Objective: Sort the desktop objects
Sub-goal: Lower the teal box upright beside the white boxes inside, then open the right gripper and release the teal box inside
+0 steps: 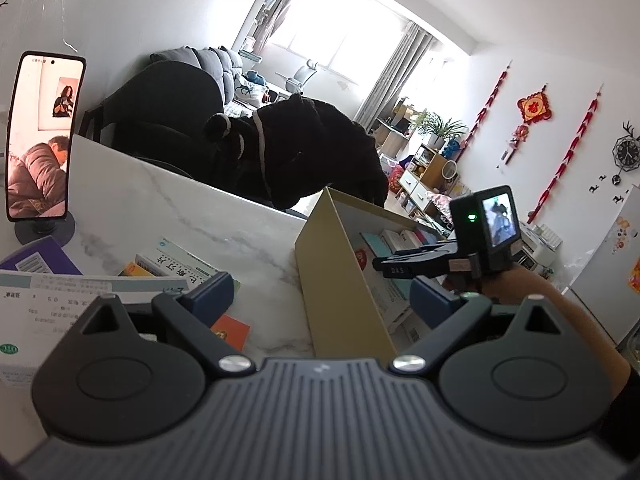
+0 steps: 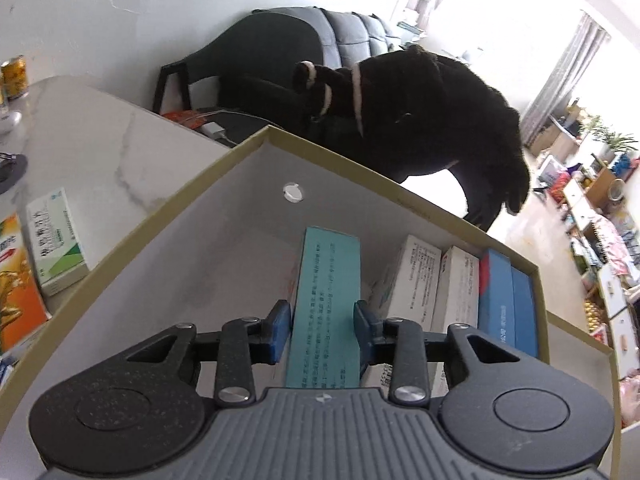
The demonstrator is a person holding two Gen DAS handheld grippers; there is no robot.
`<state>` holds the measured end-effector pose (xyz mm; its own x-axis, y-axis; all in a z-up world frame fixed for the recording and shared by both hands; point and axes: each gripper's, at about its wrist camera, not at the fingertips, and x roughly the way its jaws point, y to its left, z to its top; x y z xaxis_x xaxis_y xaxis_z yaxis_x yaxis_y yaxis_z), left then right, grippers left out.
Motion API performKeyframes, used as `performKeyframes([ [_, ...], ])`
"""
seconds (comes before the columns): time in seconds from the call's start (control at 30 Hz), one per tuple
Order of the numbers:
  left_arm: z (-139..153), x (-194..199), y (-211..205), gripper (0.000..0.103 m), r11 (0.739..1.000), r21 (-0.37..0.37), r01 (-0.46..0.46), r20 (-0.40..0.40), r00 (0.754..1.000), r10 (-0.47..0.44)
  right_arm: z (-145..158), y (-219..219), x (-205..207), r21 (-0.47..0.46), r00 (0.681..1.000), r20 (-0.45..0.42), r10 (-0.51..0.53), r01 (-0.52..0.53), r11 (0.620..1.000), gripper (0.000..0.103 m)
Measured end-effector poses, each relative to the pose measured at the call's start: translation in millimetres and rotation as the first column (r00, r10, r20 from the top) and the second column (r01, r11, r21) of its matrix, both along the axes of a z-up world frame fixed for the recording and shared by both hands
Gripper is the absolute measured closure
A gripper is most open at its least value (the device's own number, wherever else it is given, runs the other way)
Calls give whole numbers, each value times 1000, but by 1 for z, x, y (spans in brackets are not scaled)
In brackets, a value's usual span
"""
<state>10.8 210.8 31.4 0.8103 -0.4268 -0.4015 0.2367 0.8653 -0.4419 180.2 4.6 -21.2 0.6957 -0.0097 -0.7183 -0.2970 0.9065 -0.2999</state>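
A person's right gripper [image 2: 322, 332] reaches down into an open tan cardboard box with a pale grey lining [image 2: 248, 152], its blue pads closed against the two long sides of a slim teal carton printed with small text [image 2: 326, 300]. The carton's long axis runs straight away from the gripper, in line with the fingers, so the jaws span its narrow width. Whether the pads are still squeezing hard or only just touching is difficult to judge from this angle, though no gap shows on either side. The carton sits low in the box, just left of a row of packets standing on edge: two white medicine cartons [image 2: 416, 280] and, beyond them, two blue cartons [image 2: 506, 304] against the far right wall. By the look of it, this is the placing step, and the next move would seem to be a release and a lift straight back out.

The left gripper [image 1: 320, 300] waits over the white marble-patterned tabletop [image 1: 168, 200] with its jaws spread wide and nothing between them. It is the nearer hand to the unsorted pile: a green-and-white medicine carton [image 1: 176, 268], an orange packet [image 1: 230, 328] and a purple box [image 1: 40, 256] lie just to its left, outside the tan box.

Further back, a smartphone on a round black stand [image 1: 40, 136] faces the table, and a dark fleecy coat draped over a chair [image 1: 304, 152] fills the far edge.
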Motion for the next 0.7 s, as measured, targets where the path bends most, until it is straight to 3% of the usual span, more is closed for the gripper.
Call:
performKeyframes([
  [0.2, -1, 1, -3, 7, 1000, -1, 9, -4, 1000, -9, -7, 11, 9, -85, 998, 39, -51, 55, 995, 69],
  [0.43, -4, 4, -5, 7, 1000, -14, 25, -9, 1000, -25, -9, 4, 23, -98, 999, 28, -25, 27, 995, 64],
  [0.5, -5, 4, -4, 7, 999, -17, 29, -8, 1000, -29, -2, -3, 20, -58, 999, 25, 41, -40, 998, 62],
  [0.57, -6, 4, -5, 7, 999, -16, 30, -8, 1000, -30, 9, -14, 15, 13, 992, 16, 127, -127, 992, 53],
  [0.7, -9, 6, -8, 7, 999, -14, 37, -15, 999, -37, 32, -36, -4, 135, 945, 6, 328, -325, 936, 47],
])
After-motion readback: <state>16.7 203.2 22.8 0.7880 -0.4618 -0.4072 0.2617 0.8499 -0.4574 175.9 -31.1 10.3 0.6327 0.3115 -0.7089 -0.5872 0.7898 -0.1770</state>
